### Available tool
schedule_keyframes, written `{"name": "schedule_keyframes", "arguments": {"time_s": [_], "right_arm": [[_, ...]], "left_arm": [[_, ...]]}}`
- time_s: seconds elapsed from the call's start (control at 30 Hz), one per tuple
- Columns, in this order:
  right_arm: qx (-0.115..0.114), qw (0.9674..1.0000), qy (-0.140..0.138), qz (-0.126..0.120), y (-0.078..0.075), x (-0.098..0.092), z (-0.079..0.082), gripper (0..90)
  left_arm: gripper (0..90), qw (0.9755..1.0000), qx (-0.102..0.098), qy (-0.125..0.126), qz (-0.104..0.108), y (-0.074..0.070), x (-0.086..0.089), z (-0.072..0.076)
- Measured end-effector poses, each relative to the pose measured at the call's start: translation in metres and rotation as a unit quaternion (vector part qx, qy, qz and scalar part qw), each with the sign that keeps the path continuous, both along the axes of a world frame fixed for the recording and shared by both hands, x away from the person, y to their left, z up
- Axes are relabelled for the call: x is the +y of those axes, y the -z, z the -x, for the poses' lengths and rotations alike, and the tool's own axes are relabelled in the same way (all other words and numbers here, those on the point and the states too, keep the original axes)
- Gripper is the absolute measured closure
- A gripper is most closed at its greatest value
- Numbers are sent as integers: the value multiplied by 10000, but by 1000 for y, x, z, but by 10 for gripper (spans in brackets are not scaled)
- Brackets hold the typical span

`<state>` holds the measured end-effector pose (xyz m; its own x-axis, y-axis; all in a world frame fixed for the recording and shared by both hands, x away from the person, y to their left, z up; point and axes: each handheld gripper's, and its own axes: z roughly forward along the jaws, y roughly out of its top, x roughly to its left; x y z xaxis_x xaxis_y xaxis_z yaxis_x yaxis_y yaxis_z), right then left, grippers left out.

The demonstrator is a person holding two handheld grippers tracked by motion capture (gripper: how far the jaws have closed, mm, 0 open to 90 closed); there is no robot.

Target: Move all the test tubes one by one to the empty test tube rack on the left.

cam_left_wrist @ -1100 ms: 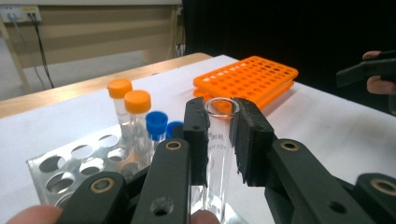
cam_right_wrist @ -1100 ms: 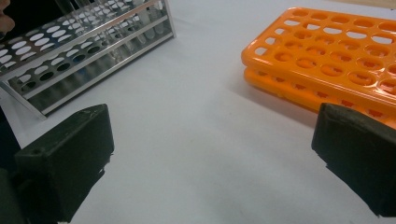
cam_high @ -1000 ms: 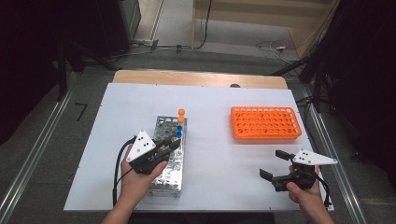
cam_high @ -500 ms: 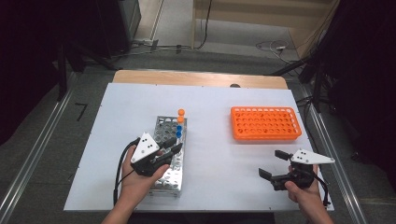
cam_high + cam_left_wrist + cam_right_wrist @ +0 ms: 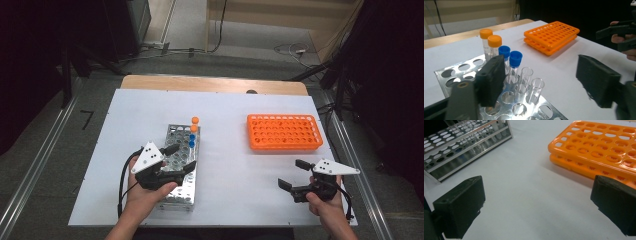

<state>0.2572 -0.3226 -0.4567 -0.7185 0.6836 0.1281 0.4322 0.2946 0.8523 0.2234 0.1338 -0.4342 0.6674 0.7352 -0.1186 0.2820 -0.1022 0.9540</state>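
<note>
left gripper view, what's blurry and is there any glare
Left gripper view: the black jaws of the left gripper are soft and out of focus up close, the clear uncapped tubes sharper; bright glare on the shiny perforated metal rack. High view: dark surroundings, evenly lit white table.

L gripper (image 5: 181, 159) in L hand (image 5: 145, 192), low at near-left, jaws just been opening, now wide apart, nothing pinched betw. them. R gripper (image 5: 294, 174) in R hand (image 5: 325, 202) at near-right, jaws wide, empty, pointing left.
</note>
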Motion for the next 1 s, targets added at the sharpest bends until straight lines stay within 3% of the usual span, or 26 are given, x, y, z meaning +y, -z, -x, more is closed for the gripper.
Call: {"name": "schedule_keyframes", "arguments": {"time_s": [0.1,0.33,1.0], "right_arm": [[-39,10000,4,-7,0,-1,-1,0],[-60,9999,93,4,1,-5,-4,0],[-123,9994,310,-14,5,-19,-9,0]], "left_arm": [[109,10000,-15,7,4,0,4,3],[14,10000,-19,1,23,5,18,11],[0,9989,72,-339,306,24,73,29]]}}
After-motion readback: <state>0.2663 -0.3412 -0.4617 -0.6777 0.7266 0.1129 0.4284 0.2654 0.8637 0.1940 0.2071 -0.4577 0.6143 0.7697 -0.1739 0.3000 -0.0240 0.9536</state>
